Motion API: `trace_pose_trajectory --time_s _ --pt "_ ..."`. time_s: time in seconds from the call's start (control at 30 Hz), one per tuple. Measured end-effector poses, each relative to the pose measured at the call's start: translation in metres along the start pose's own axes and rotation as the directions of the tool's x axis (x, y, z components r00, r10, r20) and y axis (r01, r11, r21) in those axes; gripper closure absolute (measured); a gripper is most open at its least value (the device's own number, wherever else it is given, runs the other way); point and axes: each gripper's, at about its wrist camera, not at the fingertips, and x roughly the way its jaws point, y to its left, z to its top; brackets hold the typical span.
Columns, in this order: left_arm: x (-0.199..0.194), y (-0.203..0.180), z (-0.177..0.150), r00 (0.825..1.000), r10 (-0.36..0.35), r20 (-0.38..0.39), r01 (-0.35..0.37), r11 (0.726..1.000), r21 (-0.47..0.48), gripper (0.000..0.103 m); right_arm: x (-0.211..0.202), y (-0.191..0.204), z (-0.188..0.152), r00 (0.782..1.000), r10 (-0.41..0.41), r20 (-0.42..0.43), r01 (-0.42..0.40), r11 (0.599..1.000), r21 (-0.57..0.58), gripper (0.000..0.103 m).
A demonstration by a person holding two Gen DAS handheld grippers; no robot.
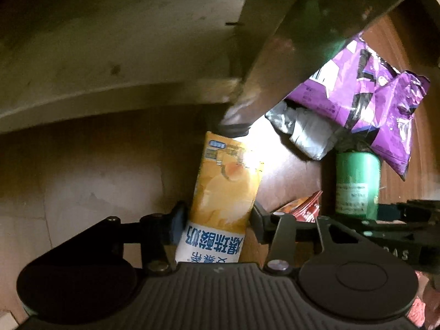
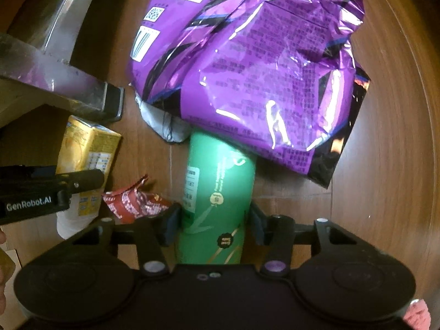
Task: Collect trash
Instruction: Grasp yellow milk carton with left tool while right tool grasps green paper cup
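Both tongs are lining up lengthwise here: the left gripper (image 1: 217, 220) is clenching the yellow milk carton (image 1: 224, 189) running up frame centre, while the right gripper (image 2: 214, 220) is straddling the green can (image 2: 217, 192), pads looking barely touching, can's top tucked under the purple bag (image 2: 247, 68).

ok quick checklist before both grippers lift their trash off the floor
1. Left gripper straddles the yellow carton: ok.
2. Left pads pressing the carton: cannot tell.
3. Right gripper around the green can: ok.
4. Can free to lift: not ok, the purple bag overlaps its far end.
5. Carton clear of the metal leg: cannot tell.
6. Red wrapper outside both grips: ok.
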Motion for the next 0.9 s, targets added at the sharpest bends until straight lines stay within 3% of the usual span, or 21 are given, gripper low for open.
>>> trace_pose_trajectory --time_s 0.23,0.47,0.7,0.9 --pt "-0.012 -0.005 -0.027 0.999 0.046 -0.016 -0.047 0.996 -0.079 0.061 -0.02 0.009 -0.029 1.0 -0.001 -0.006 0.001 0.998 -0.063 0.055" --pt "-0.05 -0.013 -0.056 1.0 0.03 -0.009 -0.031 0.987 -0.16 0.062 -0.061 0.008 -0.051 1.0 0.01 -0.013 -0.011 0.997 -0.08 0.055" --pt "-0.141 -0.03 -0.09 1.0 -0.015 -0.009 0.013 0.972 -0.234 0.062 -0.136 0.028 -0.064 1.0 0.014 -0.019 -0.018 0.981 -0.191 0.055" --pt "-0.261 -0.04 -0.1 0.998 -0.053 0.034 0.06 0.953 -0.298 0.062 -0.241 0.045 -0.064 0.999 0.035 -0.003 -0.034 0.968 -0.247 0.055"
